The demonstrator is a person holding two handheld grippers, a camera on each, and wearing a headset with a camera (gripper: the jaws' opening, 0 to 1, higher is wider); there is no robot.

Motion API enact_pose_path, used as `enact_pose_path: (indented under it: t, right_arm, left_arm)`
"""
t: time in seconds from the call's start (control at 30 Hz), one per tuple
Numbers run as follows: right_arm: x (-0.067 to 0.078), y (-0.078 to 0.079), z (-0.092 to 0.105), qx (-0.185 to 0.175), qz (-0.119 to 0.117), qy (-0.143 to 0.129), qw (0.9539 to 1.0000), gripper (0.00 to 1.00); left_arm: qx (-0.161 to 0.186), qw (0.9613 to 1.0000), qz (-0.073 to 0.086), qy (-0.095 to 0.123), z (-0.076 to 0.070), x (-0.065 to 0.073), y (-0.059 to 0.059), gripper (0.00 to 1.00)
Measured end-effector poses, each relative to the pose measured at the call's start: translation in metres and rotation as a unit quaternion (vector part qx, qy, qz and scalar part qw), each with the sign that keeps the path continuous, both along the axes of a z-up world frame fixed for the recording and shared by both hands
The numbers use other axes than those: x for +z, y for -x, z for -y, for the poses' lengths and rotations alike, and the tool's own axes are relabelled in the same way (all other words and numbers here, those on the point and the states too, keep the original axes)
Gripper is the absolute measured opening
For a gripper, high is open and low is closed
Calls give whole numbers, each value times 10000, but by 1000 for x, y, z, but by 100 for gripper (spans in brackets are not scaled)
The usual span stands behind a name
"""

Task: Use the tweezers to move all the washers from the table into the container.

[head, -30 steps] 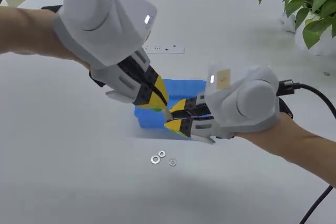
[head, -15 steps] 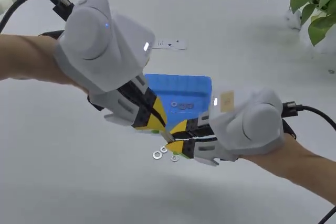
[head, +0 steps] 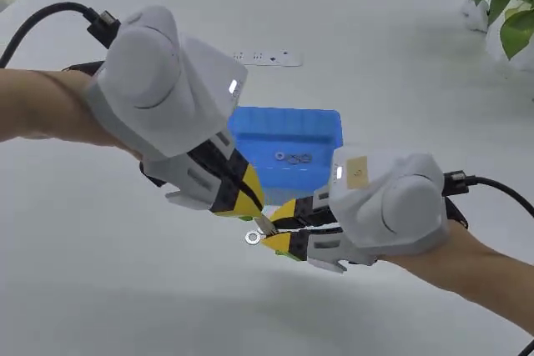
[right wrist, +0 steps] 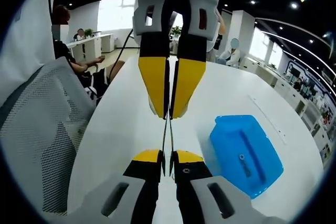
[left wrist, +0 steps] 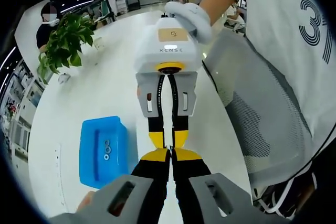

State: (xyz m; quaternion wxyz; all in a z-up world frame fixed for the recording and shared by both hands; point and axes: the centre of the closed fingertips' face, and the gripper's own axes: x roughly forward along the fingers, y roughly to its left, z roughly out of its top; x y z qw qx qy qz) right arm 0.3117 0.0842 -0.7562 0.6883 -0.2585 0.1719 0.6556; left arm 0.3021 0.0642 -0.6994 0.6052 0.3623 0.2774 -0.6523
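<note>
Step in hand: picking a washer up off the bench (head: 100, 273). This is my judgement from how the tools stand.

Tools: I hold the tweezers (head: 265, 224) between both tools. The left hand-held gripper (head: 249, 202) has its jaws closed on one end. The right hand-held gripper (head: 279, 229) has its jaws closed on the other. In both gripper views only the thin metal shows between the yellow tips.

Task items: one loose washer (head: 253, 238) lies on the bench, just beside the tweezer tip and the right tool's jaws. I cannot tell whether the tip touches it. The blue container (head: 284, 118) stands just behind the tools, with binned washers (head: 292, 157) already on its floor.

Next move: it calls for bringing the tweezer points onto the rim of the loose washer. The right tool then has to squeeze without sliding along the legs. After that comes a lift clear of the container's near wall. The washer is flat and thin, so I expect it to skate if nudged.

Change from earlier frames: one second ago the tips hung at the container's near wall, and three washers lay in the open in front of them. Half a second ago the tips had come down among those three. Now I count one on the bench; the other two are probably hidden under the right tool. The headset has also shifted.
</note>
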Motion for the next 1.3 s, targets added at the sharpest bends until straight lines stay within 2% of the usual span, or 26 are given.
enact_pose_path:
  t: [0.13,0.37,0.77,1.1,1.3]
  right_arm:
    - [-5,1,-2,68,42,29,10000,10]
    - [-7,-6,-2,42,141,62,9999,11]
    - [-16,-10,-2,8,121,64,9999,11]
    - [-22,-14,0,-82,-27,6,10000,11]
    - [-23,-15,0,-88,-24,-11,10000,11]
  left_arm:
    - [-5,10000,-13,-34,-1,-5,1,6]
    - [47,10000,14,-52,0,-7,-7,6]
    - [28,9999,-21,-155,3,-14,-10,6]
    - [55,9997,-105,-198,5,-21,-15,6]
    - [55,9997,-76,-221,6,-22,-16,6]
